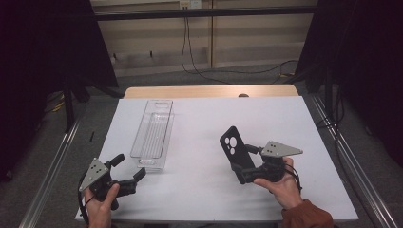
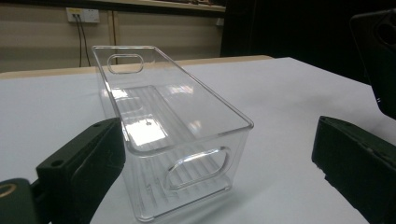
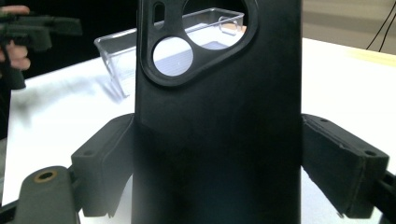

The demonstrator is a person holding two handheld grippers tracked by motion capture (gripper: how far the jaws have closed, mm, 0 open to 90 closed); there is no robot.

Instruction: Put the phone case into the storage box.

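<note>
Black phone case [image 1: 234,147], the kind with a big camera cutout up top, is clamped upright in the right gripper [image 1: 243,164], jaws pressed in on its two long edges. That puts it over the right half of the white tabletop [image 1: 204,123], nearer the front edge than the back. The right hand [image 1: 280,183] comes in from the front right corner, wrist low, with the gripper pointing left across the table and a rust-coloured sleeve [image 1: 306,216] at the edge of the high view.

Left hand [image 1: 100,209] sits at the front left corner, and the left gripper [image 1: 127,167] is angled toward the middle with its jaws spread wide, nothing between them.

Just past those open jaws is a clear plastic bin [image 1: 153,134], long and narrow, running front to back on the left half of the tabletop, with handle slots in both short ends. It sits between the two grippers, well apart from the case.
</note>
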